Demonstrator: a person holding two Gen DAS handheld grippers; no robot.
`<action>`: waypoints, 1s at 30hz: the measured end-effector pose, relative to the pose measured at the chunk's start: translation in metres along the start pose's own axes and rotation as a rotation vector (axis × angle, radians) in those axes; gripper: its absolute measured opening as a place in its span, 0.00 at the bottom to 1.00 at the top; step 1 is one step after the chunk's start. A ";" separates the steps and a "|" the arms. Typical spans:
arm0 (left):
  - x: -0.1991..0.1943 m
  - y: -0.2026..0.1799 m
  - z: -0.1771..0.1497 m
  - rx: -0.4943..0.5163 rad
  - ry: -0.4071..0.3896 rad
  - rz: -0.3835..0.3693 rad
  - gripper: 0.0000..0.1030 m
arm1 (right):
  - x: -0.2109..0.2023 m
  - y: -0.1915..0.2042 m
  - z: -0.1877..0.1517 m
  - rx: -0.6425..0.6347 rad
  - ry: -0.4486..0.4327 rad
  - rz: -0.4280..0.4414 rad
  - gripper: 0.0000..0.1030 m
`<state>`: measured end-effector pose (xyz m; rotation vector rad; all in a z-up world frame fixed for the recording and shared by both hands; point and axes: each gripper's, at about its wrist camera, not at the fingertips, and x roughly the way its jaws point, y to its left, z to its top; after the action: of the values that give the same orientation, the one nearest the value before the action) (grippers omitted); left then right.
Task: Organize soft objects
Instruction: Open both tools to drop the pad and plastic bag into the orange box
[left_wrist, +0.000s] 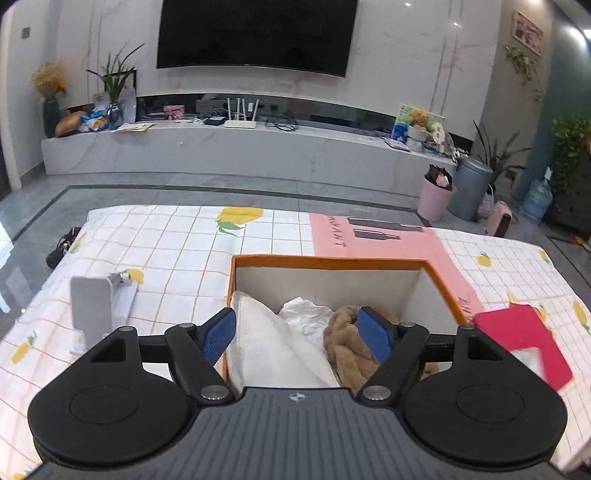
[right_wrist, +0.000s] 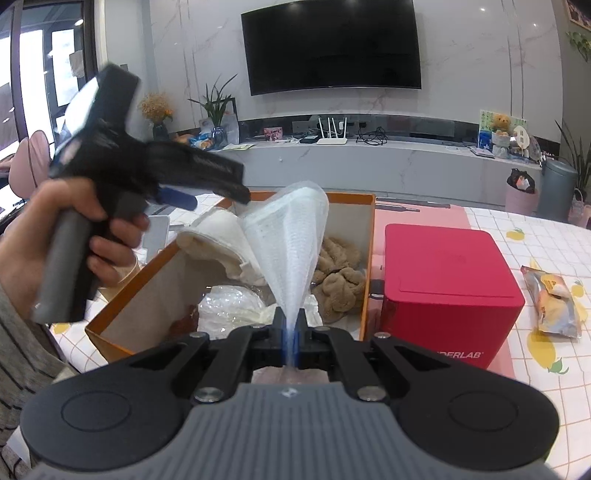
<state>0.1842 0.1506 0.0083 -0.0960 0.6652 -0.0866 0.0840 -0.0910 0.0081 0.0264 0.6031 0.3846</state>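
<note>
My right gripper (right_wrist: 291, 325) is clenched on a white mesh cloth (right_wrist: 291, 236), lifting it over the near end of the orange box (right_wrist: 369, 258). My left gripper (left_wrist: 295, 332) hangs released above the box, where a white towel (left_wrist: 273, 343) lies left and brown fleece (left_wrist: 347, 343) right; a red box (right_wrist: 447, 280) stands just right.

A wall-mounted television (right_wrist: 331, 46) is seen above a long marble console (left_wrist: 236, 151). On the console a white router (right_wrist: 332, 133) and a plush bear (right_wrist: 501, 122) are placed. A pink bin (left_wrist: 435, 197) and a grey bin (left_wrist: 469, 186) are set side by side on the floor. On the checked tablecloth (left_wrist: 177, 236), a red cube (right_wrist: 448, 280) and a snack packet (right_wrist: 554, 301) are laid well apart.
</note>
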 end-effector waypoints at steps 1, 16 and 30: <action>-0.006 -0.001 0.002 0.011 -0.003 0.016 0.86 | 0.000 -0.001 0.000 0.002 0.000 -0.003 0.00; 0.059 -0.001 -0.018 0.012 0.222 -0.107 0.26 | -0.007 0.019 0.030 -0.046 0.033 -0.082 0.02; 0.085 -0.029 -0.046 0.085 0.406 0.011 0.30 | 0.003 0.013 0.036 -0.072 0.119 -0.114 0.03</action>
<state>0.2207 0.1097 -0.0756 0.0084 1.0660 -0.1257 0.1020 -0.0746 0.0375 -0.0995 0.7041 0.2985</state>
